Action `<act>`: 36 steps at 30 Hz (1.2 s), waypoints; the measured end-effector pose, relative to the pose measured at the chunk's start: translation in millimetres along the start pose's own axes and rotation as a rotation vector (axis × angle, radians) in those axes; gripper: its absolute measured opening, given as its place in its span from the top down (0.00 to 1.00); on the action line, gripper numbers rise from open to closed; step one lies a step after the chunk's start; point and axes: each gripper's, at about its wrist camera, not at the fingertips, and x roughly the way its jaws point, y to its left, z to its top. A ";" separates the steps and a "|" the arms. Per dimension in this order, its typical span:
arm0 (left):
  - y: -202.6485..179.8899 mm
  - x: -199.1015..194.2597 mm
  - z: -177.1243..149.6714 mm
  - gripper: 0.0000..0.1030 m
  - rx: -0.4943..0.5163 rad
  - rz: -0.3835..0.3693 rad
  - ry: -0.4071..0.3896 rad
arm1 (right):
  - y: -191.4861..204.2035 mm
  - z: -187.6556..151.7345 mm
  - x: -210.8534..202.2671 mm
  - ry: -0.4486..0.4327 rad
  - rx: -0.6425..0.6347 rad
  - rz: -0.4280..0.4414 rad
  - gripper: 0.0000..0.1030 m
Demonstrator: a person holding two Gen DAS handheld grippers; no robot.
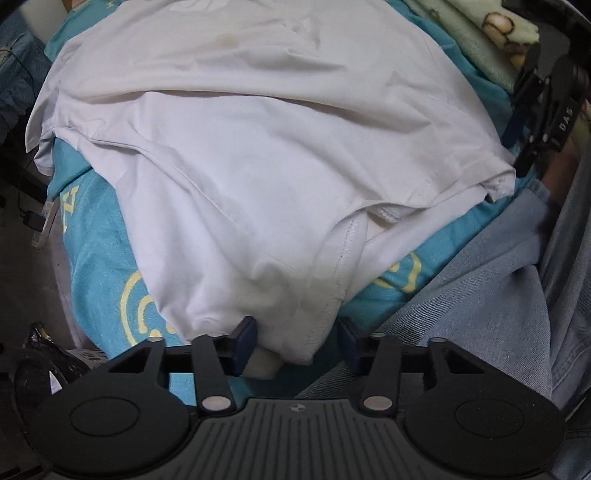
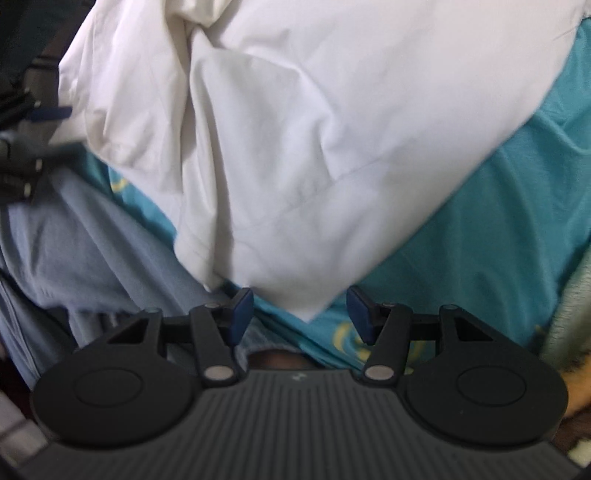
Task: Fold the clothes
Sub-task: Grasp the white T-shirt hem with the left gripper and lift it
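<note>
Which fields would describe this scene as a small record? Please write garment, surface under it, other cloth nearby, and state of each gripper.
garment: white shirt, partly folded, creased, a hem toward the camera
surface: teal towel with yellow print, under the shirt
other cloth: light blue denim beside the shirt; pale green blanket at the far edge
left gripper: open, shirt hem between its fingers
right gripper: open, a shirt corner just ahead of it
</note>
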 end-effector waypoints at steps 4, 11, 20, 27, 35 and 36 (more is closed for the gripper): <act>22.7 -5.9 -2.4 0.91 -0.120 -0.056 -0.066 | -12.8 -9.0 -4.2 -0.042 0.035 0.083 0.43; 54.4 -68.4 -20.5 0.97 -0.272 -0.077 -0.312 | -27.6 -7.9 0.6 -0.072 0.034 0.169 0.43; 107.8 -138.3 -67.6 0.97 -0.524 -0.044 -0.620 | 5.9 -25.8 -26.6 -0.179 -0.148 0.025 0.42; 125.4 -147.8 -107.6 0.97 -0.787 -0.021 -0.926 | 88.3 -19.5 -39.2 -0.508 -0.226 0.027 0.43; 104.6 -154.5 -122.7 0.97 -0.827 0.105 -1.111 | 147.6 13.2 -27.7 -0.715 -0.241 0.081 0.42; 102.6 -154.3 -121.6 0.97 -0.821 0.113 -1.109 | 151.7 17.8 -27.3 -0.725 -0.240 0.095 0.43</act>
